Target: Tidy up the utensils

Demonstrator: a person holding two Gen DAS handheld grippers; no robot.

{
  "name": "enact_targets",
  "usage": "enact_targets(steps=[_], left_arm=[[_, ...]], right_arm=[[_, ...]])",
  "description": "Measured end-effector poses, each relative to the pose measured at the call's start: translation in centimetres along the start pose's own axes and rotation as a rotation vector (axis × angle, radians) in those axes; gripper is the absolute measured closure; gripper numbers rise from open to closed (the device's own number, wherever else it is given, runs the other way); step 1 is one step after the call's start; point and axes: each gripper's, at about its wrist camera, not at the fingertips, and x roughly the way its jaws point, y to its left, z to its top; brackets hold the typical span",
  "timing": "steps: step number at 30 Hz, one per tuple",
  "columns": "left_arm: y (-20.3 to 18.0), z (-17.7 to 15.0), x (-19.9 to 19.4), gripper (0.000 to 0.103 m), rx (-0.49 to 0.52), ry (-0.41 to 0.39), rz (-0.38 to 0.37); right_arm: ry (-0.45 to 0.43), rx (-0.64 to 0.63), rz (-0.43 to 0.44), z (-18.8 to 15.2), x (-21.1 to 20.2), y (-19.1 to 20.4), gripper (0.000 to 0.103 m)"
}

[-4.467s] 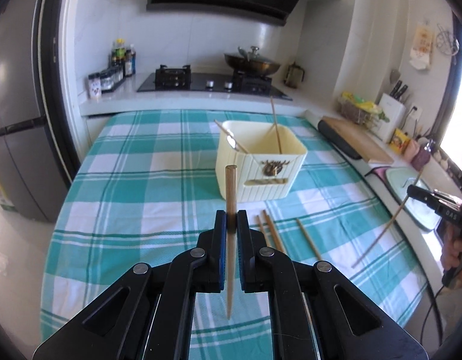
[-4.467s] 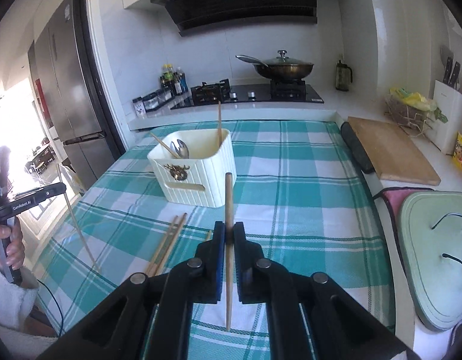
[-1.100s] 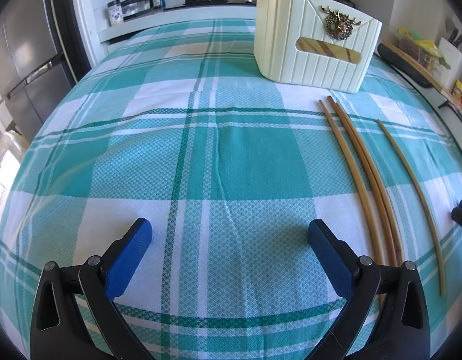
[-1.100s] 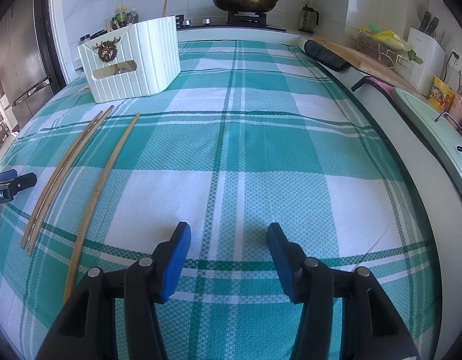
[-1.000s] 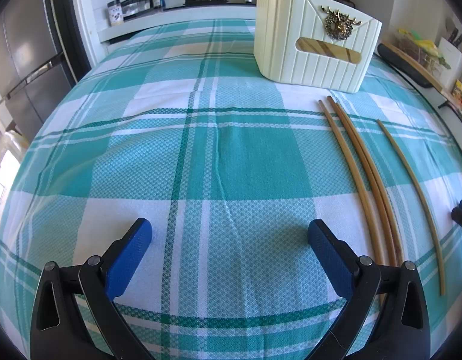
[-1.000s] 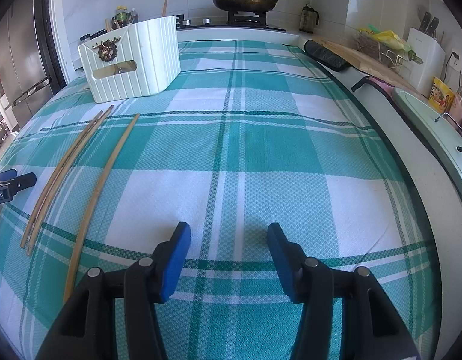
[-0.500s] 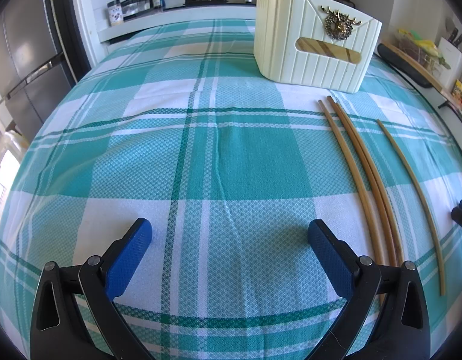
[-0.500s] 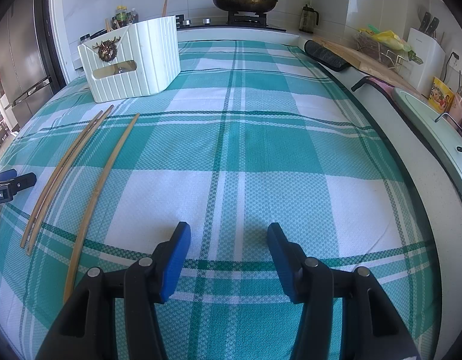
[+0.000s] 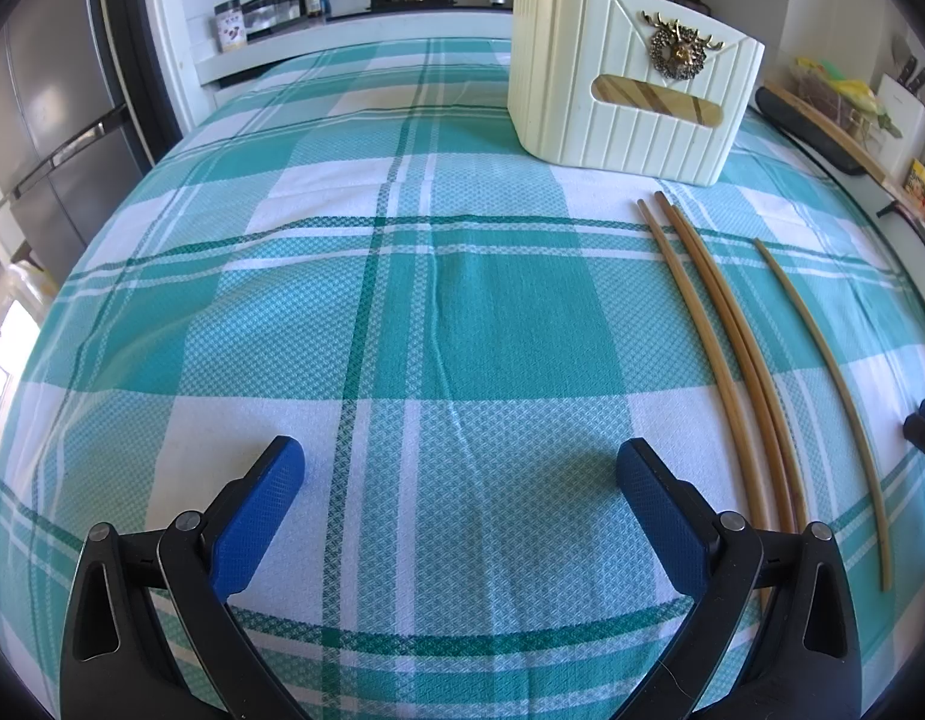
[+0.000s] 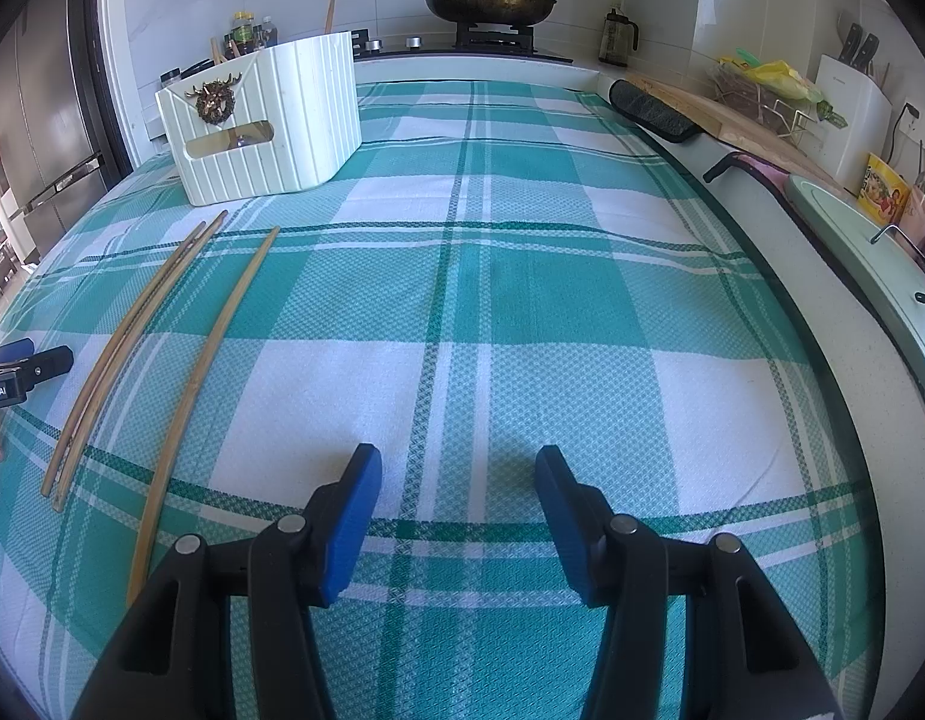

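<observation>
A cream ribbed utensil box point(image 9: 630, 96) with a deer ornament stands on the checked cloth, with chopsticks sticking out of its top. It also shows in the right wrist view point(image 10: 264, 120). Three wooden chopsticks lie on the cloth in front of it: a pair point(image 9: 720, 348) side by side and a single one point(image 9: 822, 372) to their right. In the right wrist view the pair point(image 10: 126, 348) and the single chopstick point(image 10: 204, 378) lie to the left. My left gripper point(image 9: 459, 468) is open and empty, low over the cloth. My right gripper point(image 10: 456, 468) is open and empty.
The teal and white checked cloth point(image 10: 492, 276) covers the table. A stove with a pan point(image 10: 486, 0) stands behind. A cutting board point(image 10: 720, 108), a knife block point(image 10: 846, 102) and a green lid point(image 10: 870, 252) line the right counter. A fridge point(image 9: 48, 120) stands at the left.
4.5 s ago each gripper was shut on a chopstick held up above the table. Now both are open, empty and low over the cloth. Nothing has moved in the last second.
</observation>
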Motion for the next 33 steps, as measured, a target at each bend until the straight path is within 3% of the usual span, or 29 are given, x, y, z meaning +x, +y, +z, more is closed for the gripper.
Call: enact_targets(steps=[5,10,13,22,25,28,31,33], left_arm=[[0.1,0.2,-0.1,0.001,-0.009,-0.01,-0.029],[-0.4,1.3,-0.5,0.001,-0.082,-0.012,-0.177],[-2.2,2.3,-0.3,0.001,-0.071,-0.008,-0.217],[-5.9,3.1,1.7,0.004,0.066,0.007,-0.096],[-6.1,3.0,1.6,0.006,0.081,0.001,-0.074],[-6.4,2.7,1.2,0.021,0.103,-0.01,-0.074],[-6.8,2.4,0.5,0.039,0.122,-0.017,-0.095],[-7.0,2.1,0.2,0.058,0.123,-0.019,-0.102]], right_arm=[[0.0,0.0,0.0,0.0,0.0,0.0,0.049],[0.0,0.0,0.0,0.0,0.0,0.0,0.049],[0.001,-0.001,0.003,0.0,0.0,0.0,0.048],[-0.007,-0.011,-0.02,0.0,-0.3,0.4,0.048],[-0.021,-0.037,0.095,0.3,-1.1,2.1,0.048],[-0.003,-0.078,0.21,1.1,-1.1,4.6,0.048],[0.016,-0.122,0.241,2.1,-0.2,7.2,0.049],[0.027,-0.147,0.242,2.5,0.4,8.5,0.049]])
